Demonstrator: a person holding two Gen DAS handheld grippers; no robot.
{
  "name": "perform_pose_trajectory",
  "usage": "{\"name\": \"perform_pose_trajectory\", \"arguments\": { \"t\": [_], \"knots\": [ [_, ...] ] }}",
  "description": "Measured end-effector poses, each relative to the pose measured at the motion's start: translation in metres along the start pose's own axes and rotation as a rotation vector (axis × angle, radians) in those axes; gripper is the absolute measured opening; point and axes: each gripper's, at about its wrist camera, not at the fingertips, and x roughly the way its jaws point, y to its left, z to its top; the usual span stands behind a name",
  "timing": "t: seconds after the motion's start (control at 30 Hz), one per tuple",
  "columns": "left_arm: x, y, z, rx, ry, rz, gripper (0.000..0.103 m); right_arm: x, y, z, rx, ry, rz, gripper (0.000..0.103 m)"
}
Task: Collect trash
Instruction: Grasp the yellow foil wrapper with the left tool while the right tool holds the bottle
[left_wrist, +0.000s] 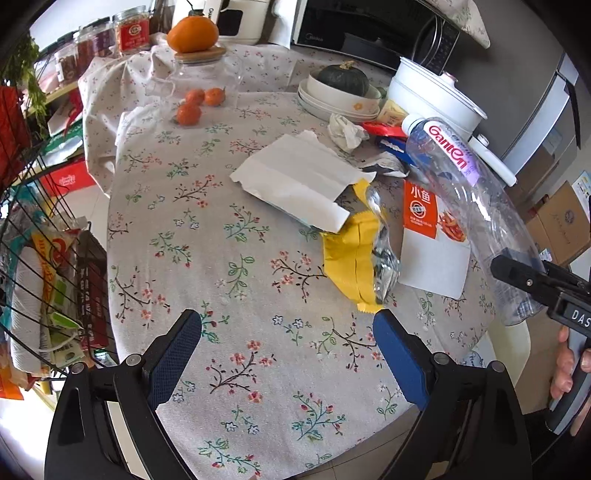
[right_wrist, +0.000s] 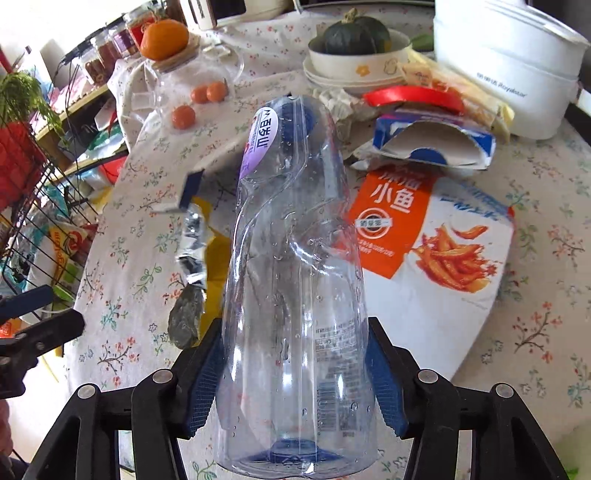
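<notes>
dented clear bottle (right_wrist: 295, 295) held aloft

A home kitchen or dining corner: a flowered cloth covers the surface (left_wrist: 229, 258), with a microwave (left_wrist: 369, 29) and electric cooking pot (left_wrist: 436, 96) at the far right, spice jars (left_wrist: 131, 31) far left, and stacked bowls (left_wrist: 340, 99) holding a squash (left_wrist: 343, 77).

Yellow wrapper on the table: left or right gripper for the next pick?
Left. The left gripper is open and empty just short of the yellow wrapper; the right gripper is shut on the clear bottle.
</notes>
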Motion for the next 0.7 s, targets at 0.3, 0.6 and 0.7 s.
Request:
{"name": "perform_pose_trajectory", "arguments": {
  "t": [0.3,0.6,0.7],
  "knots": [
    [0.032,-0.04,0.002,0.038,0.05,-0.102,0.091,-0.067,-0.056,-0.022,0.071,-0.073,-0.046,0.062],
    [0.074,-0.071,0.017,0.055,0.069,-0.067,0.071,-0.103,-0.108,-0.048,0.152,-0.091,-0.109,0.062],
    [0.083,-0.073,0.017,0.052,0.085,-0.011,0.058,-0.111,-0.123,-0.057,0.172,-0.089,-0.129,0.062]
  ]
}}
